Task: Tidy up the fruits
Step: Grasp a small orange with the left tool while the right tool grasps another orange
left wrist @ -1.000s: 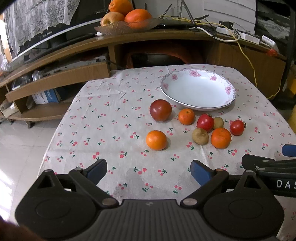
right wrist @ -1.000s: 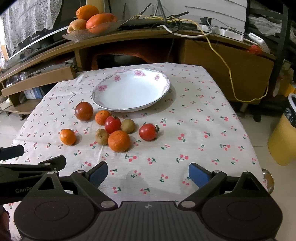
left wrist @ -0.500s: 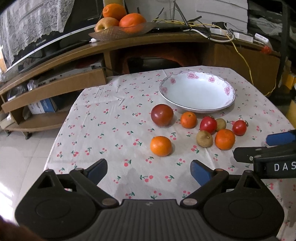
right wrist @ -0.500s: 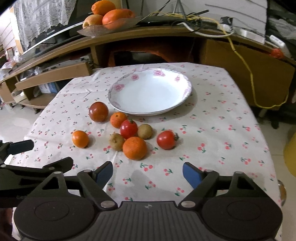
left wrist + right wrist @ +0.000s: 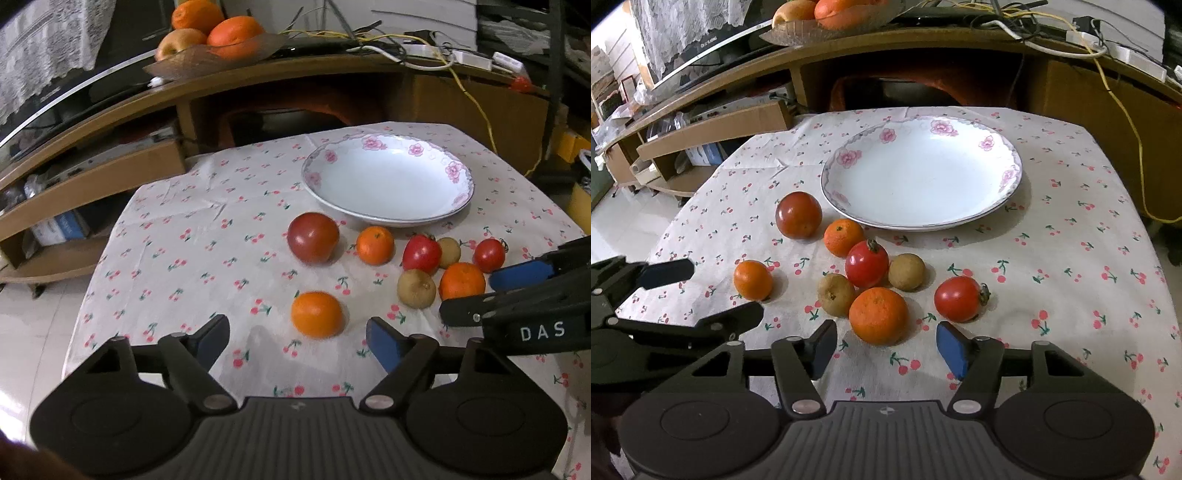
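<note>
Over the tablecloth (image 5: 1071, 229), now closer, with left gripper (image 5: 297, 338) and right gripper (image 5: 884, 347) agape before oranges, grasp imminent.

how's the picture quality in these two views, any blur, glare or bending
Left wrist view: fisheye bends the shelf; fruit edges look slightly soft; floor glares white. Right wrist view: sharper, window-like highlights on the tomato, soft shadows under the plate.
</note>
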Demonstrator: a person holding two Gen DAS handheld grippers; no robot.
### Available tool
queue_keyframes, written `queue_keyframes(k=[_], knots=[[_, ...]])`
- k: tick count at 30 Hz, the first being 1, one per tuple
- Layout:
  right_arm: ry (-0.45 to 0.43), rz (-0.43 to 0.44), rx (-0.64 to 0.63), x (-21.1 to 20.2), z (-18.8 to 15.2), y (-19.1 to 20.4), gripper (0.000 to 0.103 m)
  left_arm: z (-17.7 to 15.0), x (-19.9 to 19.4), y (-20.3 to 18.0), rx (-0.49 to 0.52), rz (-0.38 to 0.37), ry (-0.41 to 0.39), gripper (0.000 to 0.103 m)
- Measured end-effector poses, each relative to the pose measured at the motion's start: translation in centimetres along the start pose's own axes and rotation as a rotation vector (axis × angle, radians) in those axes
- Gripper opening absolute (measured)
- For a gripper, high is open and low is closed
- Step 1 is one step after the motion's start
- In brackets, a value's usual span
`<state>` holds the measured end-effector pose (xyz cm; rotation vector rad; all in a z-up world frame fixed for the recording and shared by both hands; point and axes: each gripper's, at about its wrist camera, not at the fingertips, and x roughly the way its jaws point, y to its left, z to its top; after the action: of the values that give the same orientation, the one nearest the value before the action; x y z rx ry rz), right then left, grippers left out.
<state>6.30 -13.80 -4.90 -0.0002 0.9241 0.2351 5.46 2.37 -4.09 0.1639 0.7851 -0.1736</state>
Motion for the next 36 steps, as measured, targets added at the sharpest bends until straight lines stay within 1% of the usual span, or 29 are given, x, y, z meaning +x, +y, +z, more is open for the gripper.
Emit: queue_keyframes(k=[2,4,6,8,9,10,11,13,15,17,24,28,32,36], knots=[[-0.003,0.002,-0.016,0.1,0.1,0.1,0.059,0.1,0.5,0.0,0.01,-0.001,-0.003,0.084],[-0.004,0.009,-0.028,0.1,0.1,0.2,0.05,0.1,1.0,0.0,0.007,-0.009,-0.001,0.08],[-0.004,0.019,-0.034,0.1,0.0,0.3,0.047,0.0,1.5,0.0,0.0,-0.033,0.011,0.064],[-0.006,0.012,-0.051,0.2,0.0,0.4,0.044,0.0,1.8,-0.1,-0.002,-0.043,0.019,0.061],[-0.007,0.009,-0.053,0.2,0.0,0.4,0.037,0.0,1.8,-0.1,-0.005,-0.045,0.012,0.058],[-0.01,0.007,-0.052,0.1,0.0,0.3,0.034,0.1,1.9,-0.2,-0.006,-0.046,0.01,0.057],[-0.009,0.015,-0.046,0.1,0.0,0.2,0.034,0.2,1.9,-0.1,-0.01,-0.045,0.009,0.052],[-0.009,0.023,-0.04,0.1,0.0,0.0,0.034,0.3,2.1,-0.1,-0.018,-0.05,0.008,0.05],[-0.013,0.025,-0.043,0.1,0.0,0.0,0.034,0.4,2.2,-0.2,-0.02,-0.066,0.009,0.042],[-0.016,0.027,-0.043,0.1,-0.1,0.0,0.033,0.5,2.2,-0.3,-0.016,-0.072,0.012,0.038],[-0.02,0.045,-0.038,-0.3,-0.2,-0.1,0.032,0.6,1.7,-0.4,-0.007,-0.085,0.033,0.038],[-0.038,0.054,-0.035,-1.1,0.1,-0.2,0.032,1.1,1.1,-0.8,-0.007,-0.11,0.018,0.038],[-0.058,0.056,-0.03,-1.8,0.6,-0.3,0.032,2.4,1.0,-1.1,-0.024,-0.141,0.006,0.038],[-0.068,0.046,-0.009,-1.7,1.6,-1.0,0.032,4.6,1.6,-1.7,-0.013,-0.157,-0.012,0.038]])
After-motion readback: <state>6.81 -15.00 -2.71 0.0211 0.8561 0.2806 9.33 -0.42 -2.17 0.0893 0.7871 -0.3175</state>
